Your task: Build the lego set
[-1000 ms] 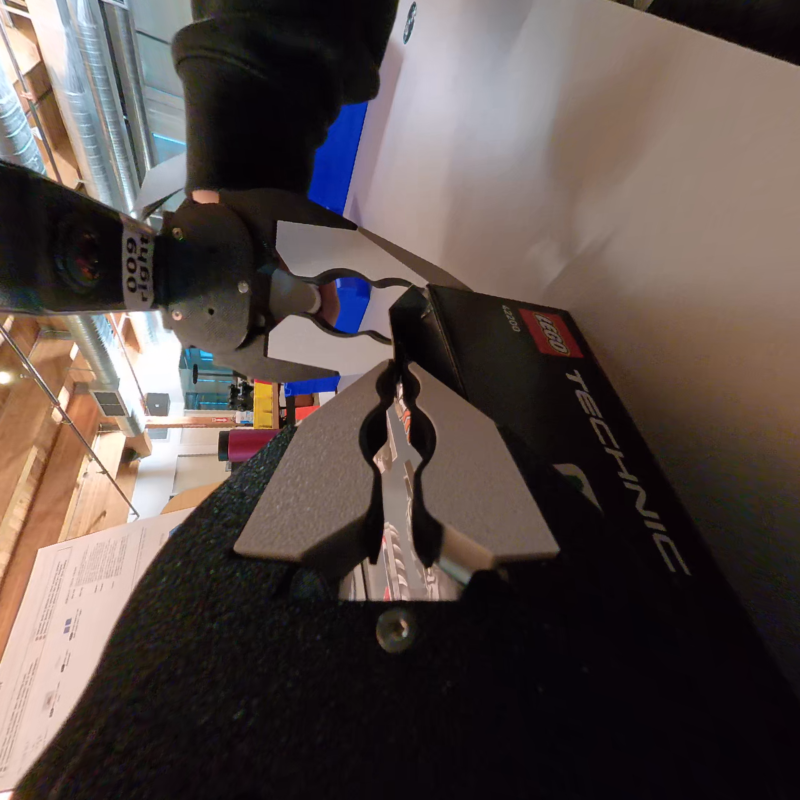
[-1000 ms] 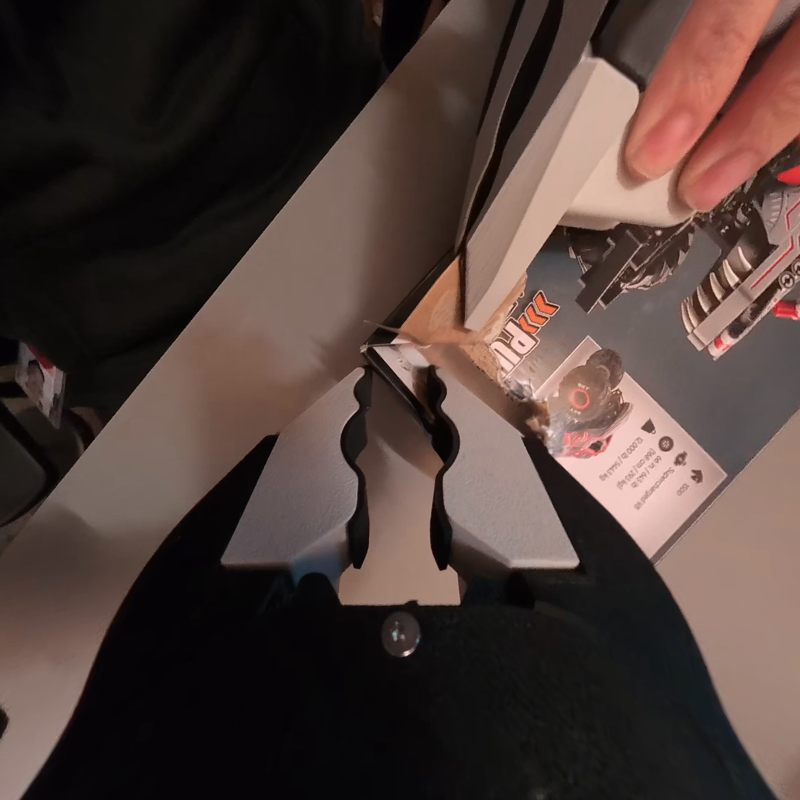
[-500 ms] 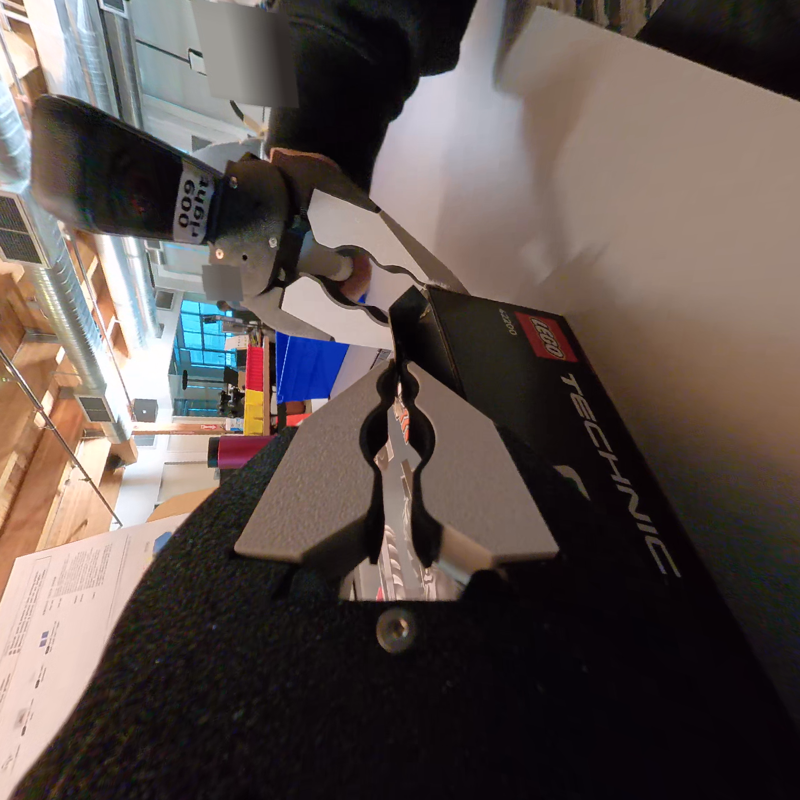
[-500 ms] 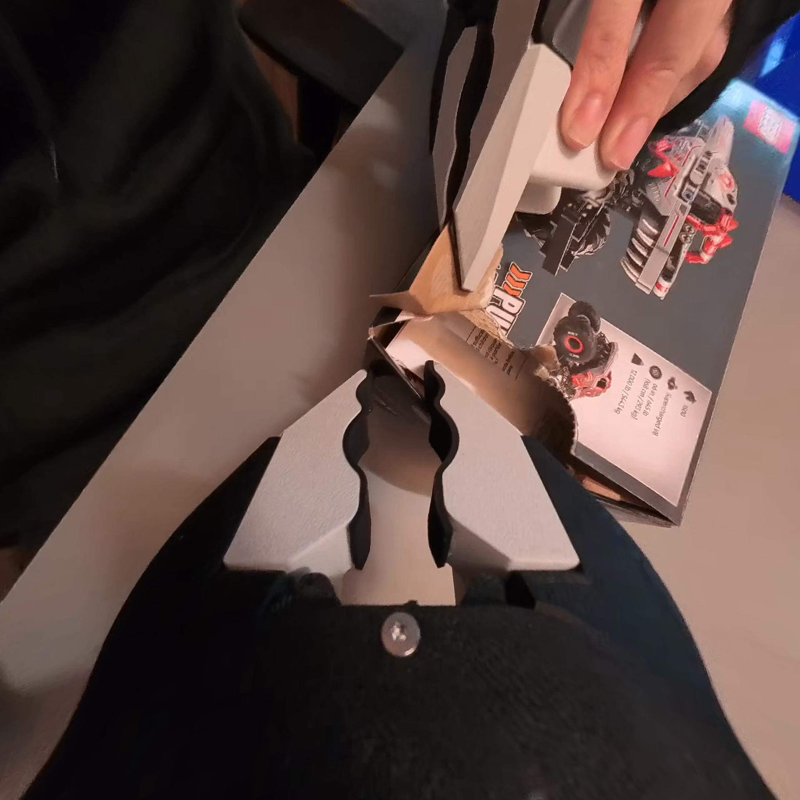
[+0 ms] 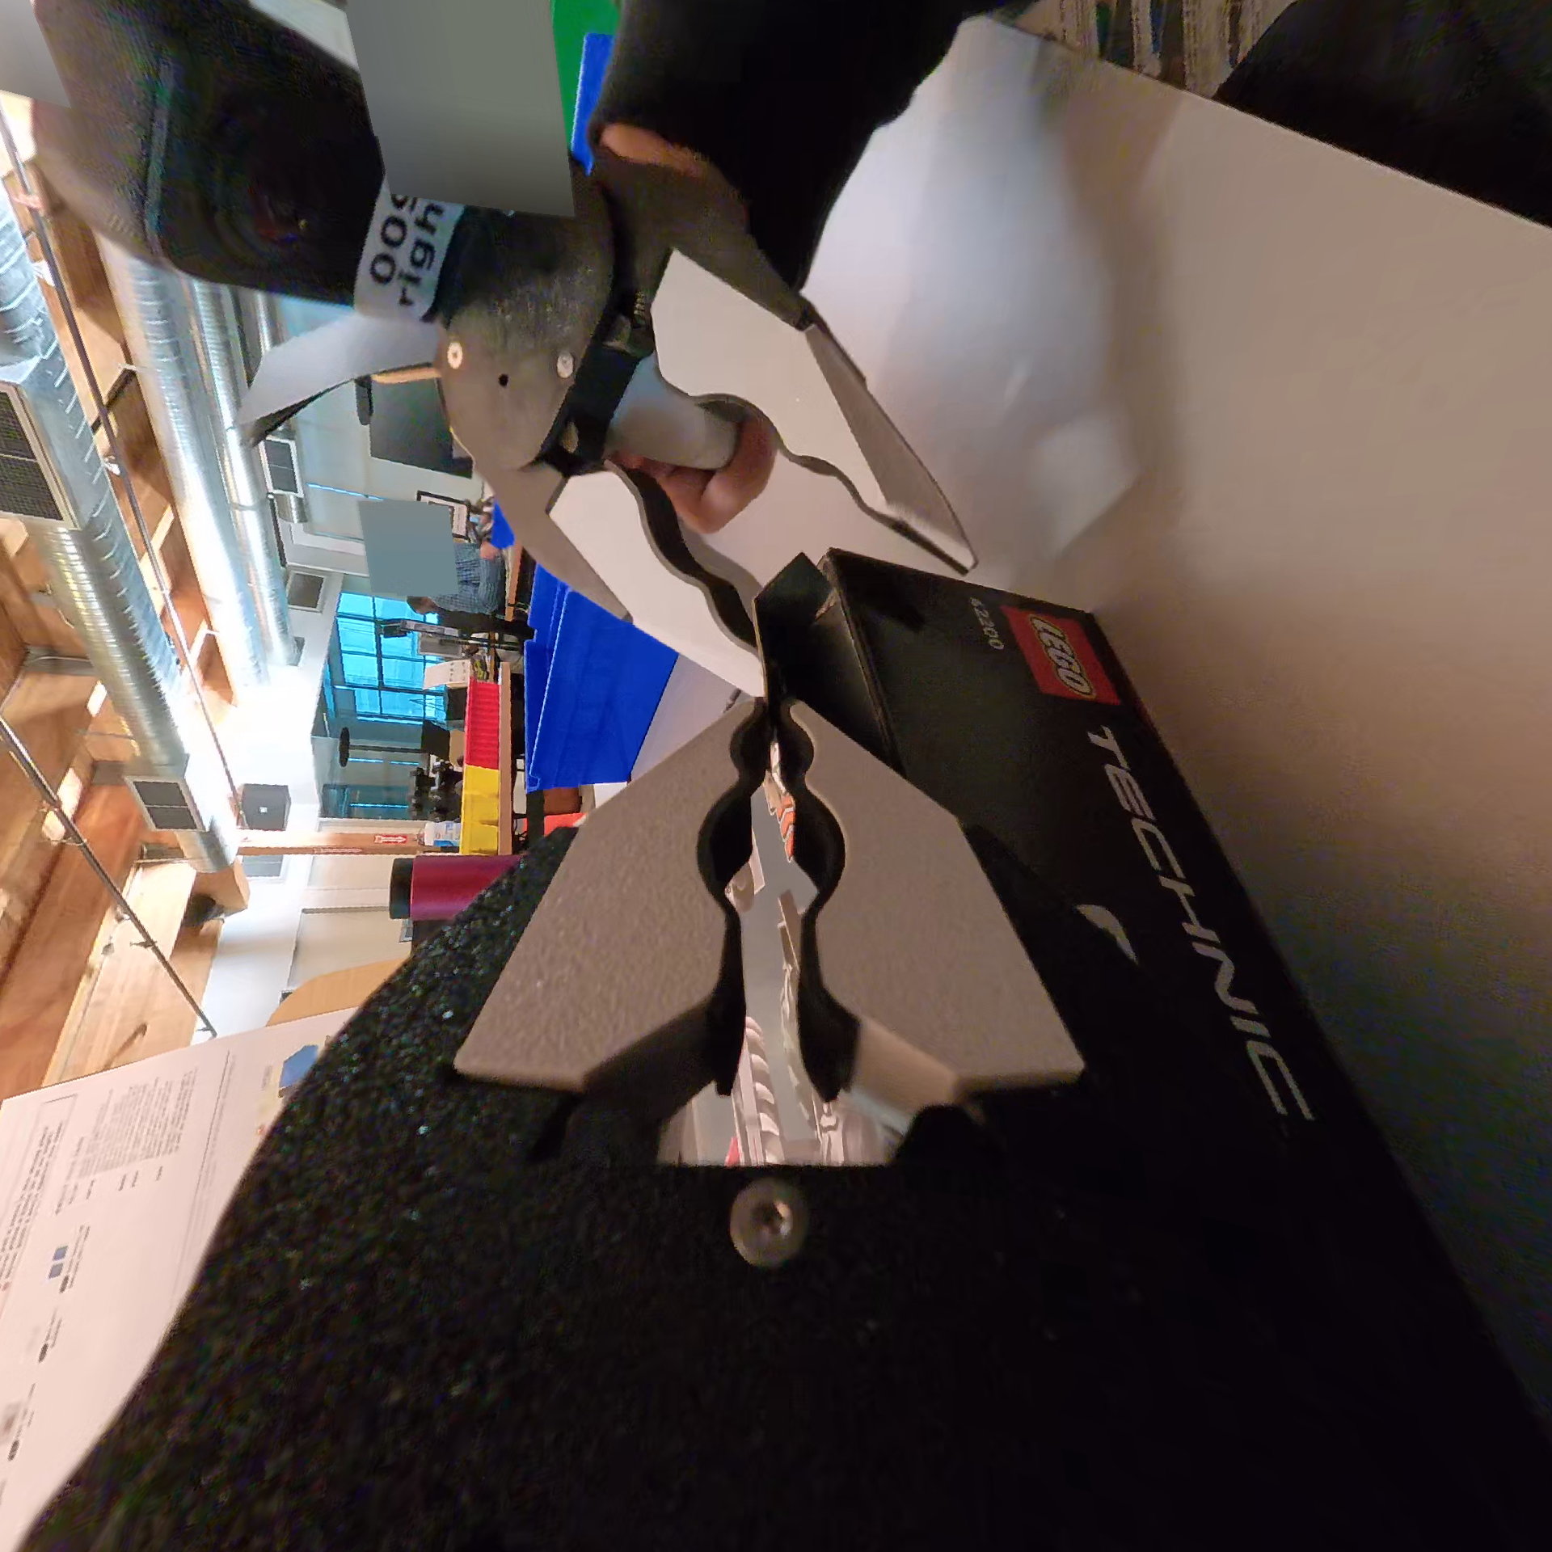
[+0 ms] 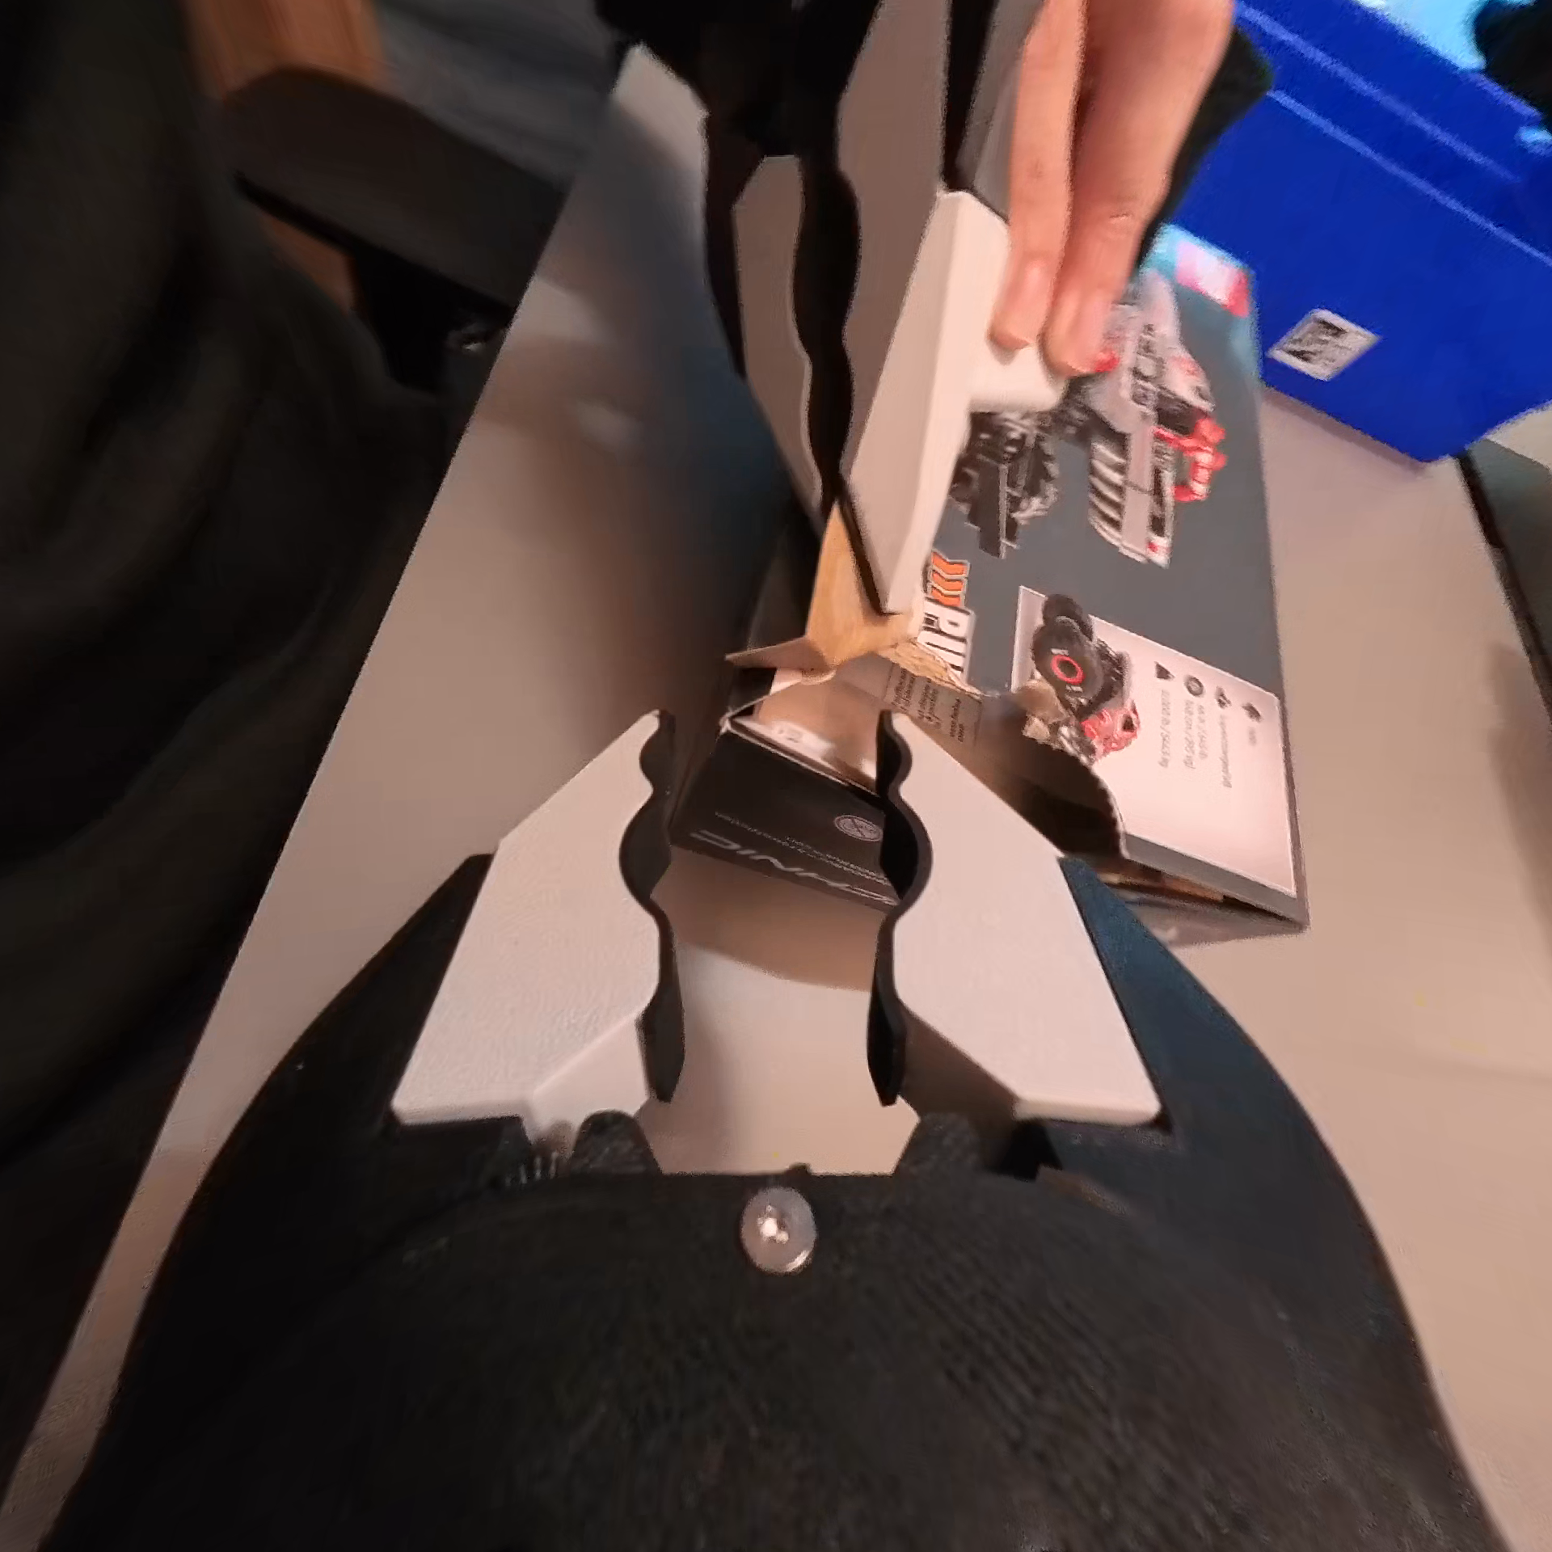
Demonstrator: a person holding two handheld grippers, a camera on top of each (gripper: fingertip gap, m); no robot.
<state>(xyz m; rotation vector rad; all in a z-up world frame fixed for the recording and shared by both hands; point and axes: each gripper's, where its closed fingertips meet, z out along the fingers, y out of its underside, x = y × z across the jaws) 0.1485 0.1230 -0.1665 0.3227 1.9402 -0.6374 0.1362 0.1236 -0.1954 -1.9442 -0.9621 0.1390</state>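
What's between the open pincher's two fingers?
In the right wrist view, the right gripper frames the lego box's torn end; bare table lies nearer.

A: The left wrist view is uneven in light. The room at the far left is bright and warm, and the windows (image 5: 369,663) there are nearly washed out, while the black housing at the bottom is dark and grainy.

B: Yes, and the white counter (image 5: 1218,353) goes from bright at the top to a grey shadow beside the box (image 5: 1075,806).

A: The right wrist view is dimmer, with a warm tone. The hand (image 6: 1083,210) and the blue bin (image 6: 1377,277) are smeared by motion blur.

B: Straight lines bend near the edges in both views. The right claw (image 6: 768,756) is sharp, but the far things are soft.
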